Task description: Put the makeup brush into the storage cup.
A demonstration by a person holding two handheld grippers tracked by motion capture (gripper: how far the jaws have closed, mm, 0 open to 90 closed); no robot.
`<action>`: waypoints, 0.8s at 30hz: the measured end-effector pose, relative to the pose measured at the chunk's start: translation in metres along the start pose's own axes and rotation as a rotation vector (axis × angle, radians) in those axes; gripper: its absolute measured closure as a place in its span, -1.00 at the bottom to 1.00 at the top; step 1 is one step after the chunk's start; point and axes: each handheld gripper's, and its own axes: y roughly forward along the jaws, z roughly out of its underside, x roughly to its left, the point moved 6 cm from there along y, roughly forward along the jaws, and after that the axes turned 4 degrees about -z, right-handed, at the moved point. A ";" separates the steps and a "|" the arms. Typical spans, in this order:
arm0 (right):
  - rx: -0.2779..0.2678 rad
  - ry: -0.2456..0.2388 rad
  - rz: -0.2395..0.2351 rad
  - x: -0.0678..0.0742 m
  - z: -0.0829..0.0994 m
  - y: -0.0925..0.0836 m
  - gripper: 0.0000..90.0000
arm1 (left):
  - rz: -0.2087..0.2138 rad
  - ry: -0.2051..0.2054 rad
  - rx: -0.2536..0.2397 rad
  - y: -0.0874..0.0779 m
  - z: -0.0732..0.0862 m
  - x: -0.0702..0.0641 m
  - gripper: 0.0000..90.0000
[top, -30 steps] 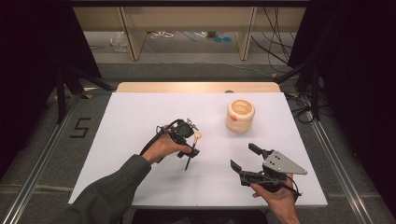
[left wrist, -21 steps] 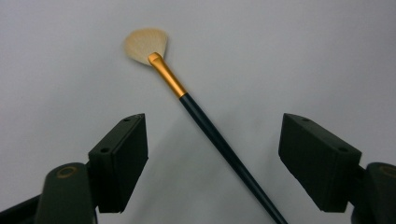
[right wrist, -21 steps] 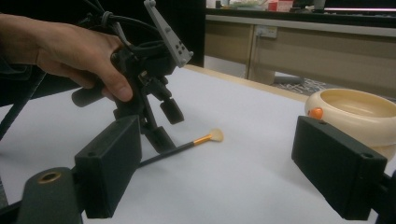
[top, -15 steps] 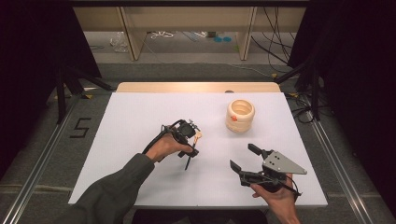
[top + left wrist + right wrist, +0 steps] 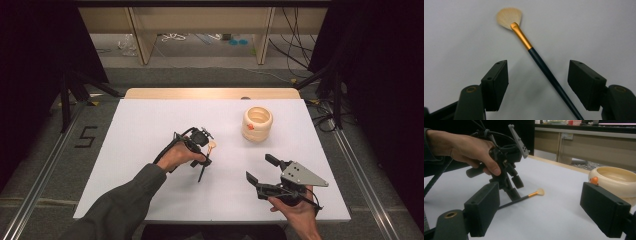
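A fan brush (image 5: 206, 161) with pale bristles (image 5: 509, 16), a gold ferrule and a dark handle lies flat on the white table (image 5: 150, 125). My left gripper (image 5: 200, 150) points down over it, open. In the left gripper view the handle (image 5: 549, 75) runs between the two spread jaws of the left gripper (image 5: 537, 66). From the right gripper view the left gripper (image 5: 510, 187) straddles the brush (image 5: 534, 194) just behind the ferrule, tips close to the table. My right gripper (image 5: 260, 168) is held low at the front right, open and holding nothing, its jaws (image 5: 544, 207) aimed toward the brush.
A cream round bowl (image 5: 257, 124) with a small orange mark (image 5: 594, 180) stands at the back right of the table. A wooden strip (image 5: 210, 93) edges the far side. Cables trail on the floor beyond.
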 end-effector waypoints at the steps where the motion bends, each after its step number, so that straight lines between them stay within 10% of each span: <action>1: 0.002 -0.003 0.006 0.000 0.000 0.000 -0.62 | 0.004 -0.002 0.003 0.001 0.000 0.000 -0.24; 24: -0.005 -0.003 0.002 0.000 0.000 0.001 -0.62 | 0.023 0.032 0.046 0.005 -0.003 -0.008 0.15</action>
